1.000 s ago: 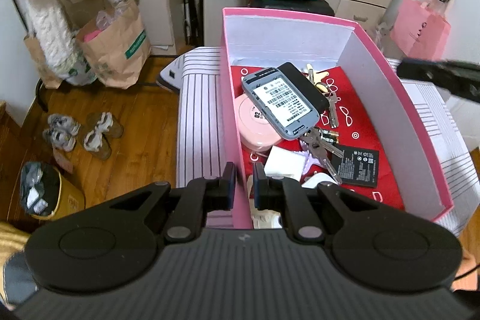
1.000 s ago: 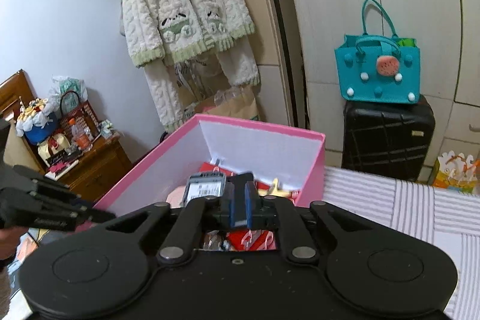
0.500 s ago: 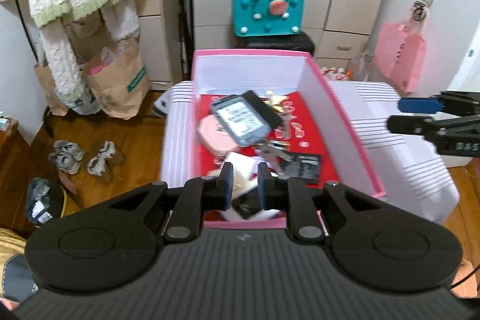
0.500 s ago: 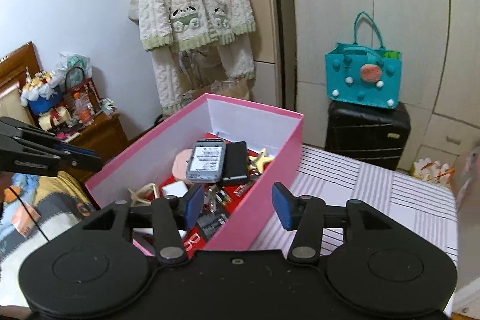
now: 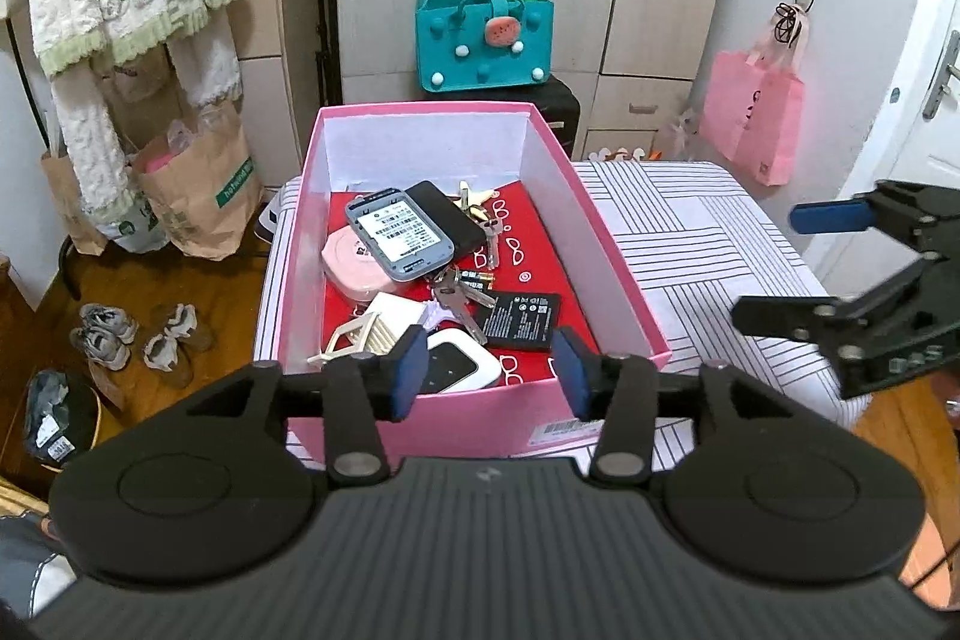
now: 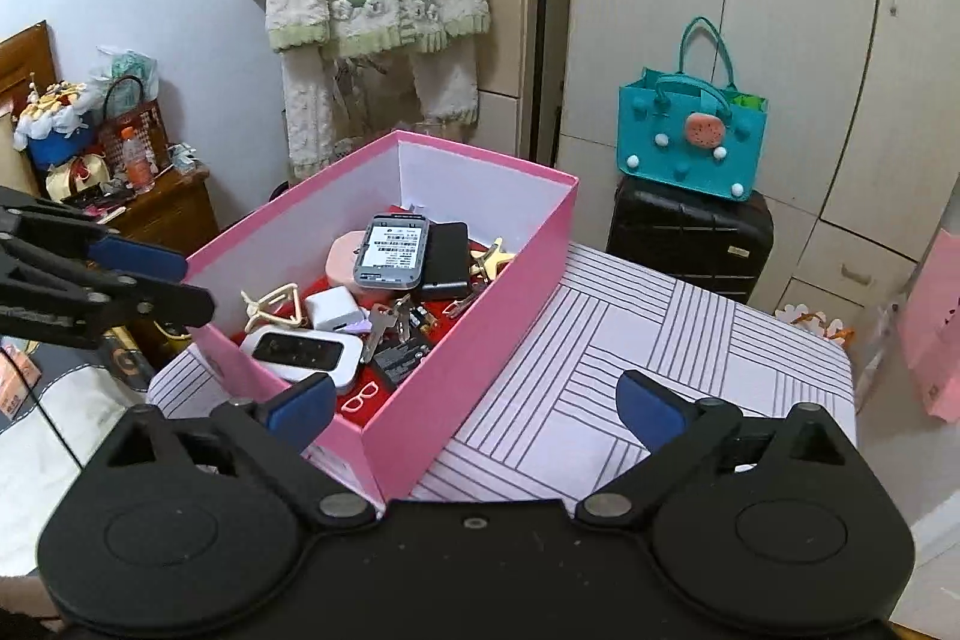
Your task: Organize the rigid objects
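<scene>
Here, a rigid pink cardboard box with white inner walls sits on the striped worktop, heaped with a grey phone, a white pocket router, keys and a flat black battery. It likely feels light but bulky, best gripped by its stiff side walls. The left tool and the right tool have just been opening; both stand spread, holding nothing.

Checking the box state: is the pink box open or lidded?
Open: the pink box has no lid; the phone inside shows.
</scene>
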The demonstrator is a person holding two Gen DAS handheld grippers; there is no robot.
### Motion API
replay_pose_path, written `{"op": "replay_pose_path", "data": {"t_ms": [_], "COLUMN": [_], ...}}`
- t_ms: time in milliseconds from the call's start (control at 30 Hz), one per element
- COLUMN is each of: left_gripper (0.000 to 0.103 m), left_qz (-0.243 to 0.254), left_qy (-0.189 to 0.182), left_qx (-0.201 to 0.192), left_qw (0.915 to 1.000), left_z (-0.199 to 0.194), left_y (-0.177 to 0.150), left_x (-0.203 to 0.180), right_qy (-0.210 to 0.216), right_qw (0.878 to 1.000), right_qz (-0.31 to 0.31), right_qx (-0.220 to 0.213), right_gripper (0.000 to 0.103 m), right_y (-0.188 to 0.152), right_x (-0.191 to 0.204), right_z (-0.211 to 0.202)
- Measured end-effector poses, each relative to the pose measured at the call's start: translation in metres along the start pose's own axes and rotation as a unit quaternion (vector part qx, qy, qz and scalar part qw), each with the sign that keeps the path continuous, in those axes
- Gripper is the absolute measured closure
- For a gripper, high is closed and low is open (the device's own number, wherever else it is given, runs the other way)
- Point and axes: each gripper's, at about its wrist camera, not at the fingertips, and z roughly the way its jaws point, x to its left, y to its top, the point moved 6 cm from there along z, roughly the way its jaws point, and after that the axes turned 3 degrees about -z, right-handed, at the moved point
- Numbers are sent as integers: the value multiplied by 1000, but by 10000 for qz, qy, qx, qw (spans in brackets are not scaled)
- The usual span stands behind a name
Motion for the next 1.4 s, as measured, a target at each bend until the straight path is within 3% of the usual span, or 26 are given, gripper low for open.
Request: {"op": "replay_pose_path", "data": {"t_ms": [167,300,433,600,733,867,933,1033,1133,1300,1400], "left_gripper": [41,30,18,7,3,0,0,0,0,0,0], "left_qz": [-260,-133,-325,-200,-201,-283,-292,-232,-167,-146,-127], "left_qy": [-246,58,-60,252,668,924,969,1037,1104,1033,1040], "left_qx": [-5,-225,-333,-498,-627,-687,-626,-619,-680,-689,-745], "left_qw": [9994,9996,9989,9982,9956,9929,9929,9924,9914,9922,9917], "left_z": [-1,-4,-5,-2,-2,-6,-6,-9,-13,-17,-18], "left_y": [-3,-8,-17,-28,-33,-37,-39,-43,-48,-54,-56], "left_x": [-6,-11,-16,-28,-32,-35,-37,-44,-49,-58,-61], "right_qy": [-250,-459,-227,-740,-1124,-1062,-1130,-1841,-2181,-2486,-2487], "right_qw": [9981,9951,9952,9905,9873,9859,9831,9712,9627,9512,9508], "right_qz": [229,464,555,815,901,1145,1307,1405,1513,1759,1769], "right_qx": [-512,-738,-779,-822,-665,-594,-599,-568,-533,-490,-530], "right_gripper": [2,2,2,1,0,0,0,0,0,0,0], "right_y": [-13,-24,-41,-46,-51,-58,-63,-78,-92,-100,-100], "right_x": [1,-1,-9,-18,-21,-25,-26,-24,-21,-31,-33], "right_z": [-35,-53,-59,-53,-43,-43,-48,-61,-69,-74,-76]}}
